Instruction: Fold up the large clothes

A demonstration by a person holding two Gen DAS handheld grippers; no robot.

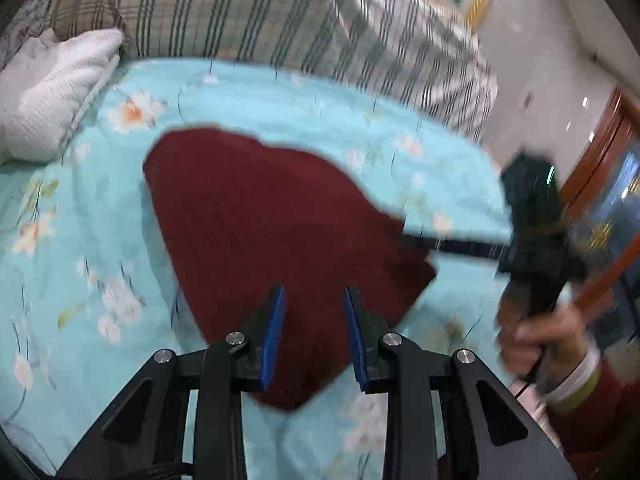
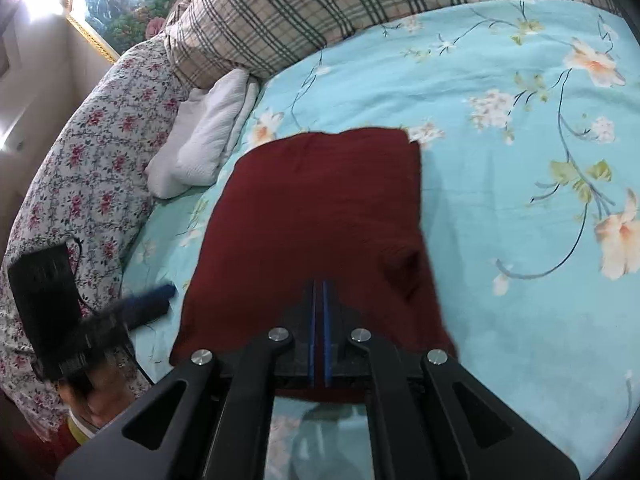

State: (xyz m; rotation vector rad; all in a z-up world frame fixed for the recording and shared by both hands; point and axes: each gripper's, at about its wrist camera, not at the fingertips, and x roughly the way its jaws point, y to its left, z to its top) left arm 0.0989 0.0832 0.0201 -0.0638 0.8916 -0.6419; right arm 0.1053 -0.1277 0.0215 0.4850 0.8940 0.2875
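A dark red knitted garment (image 1: 256,220) lies folded on a light blue flowered bedsheet (image 1: 80,240). My left gripper (image 1: 316,300) is open and empty, held just above the garment's near part. In the left wrist view my right gripper (image 1: 412,240) reaches in from the right, with its fingers at the garment's right edge. In the right wrist view my right gripper (image 2: 319,284) is shut on the near edge of the garment (image 2: 320,208). My left gripper (image 2: 160,294) shows blurred at the left, beside the garment.
A folded white cloth (image 1: 52,92) (image 2: 204,136) lies at the head of the bed. Plaid pillows (image 1: 280,12) (image 2: 320,8) lie behind it. A flowered quilt (image 2: 88,152) runs along the left side. A wall and a wooden door (image 1: 600,152) stand at the right.
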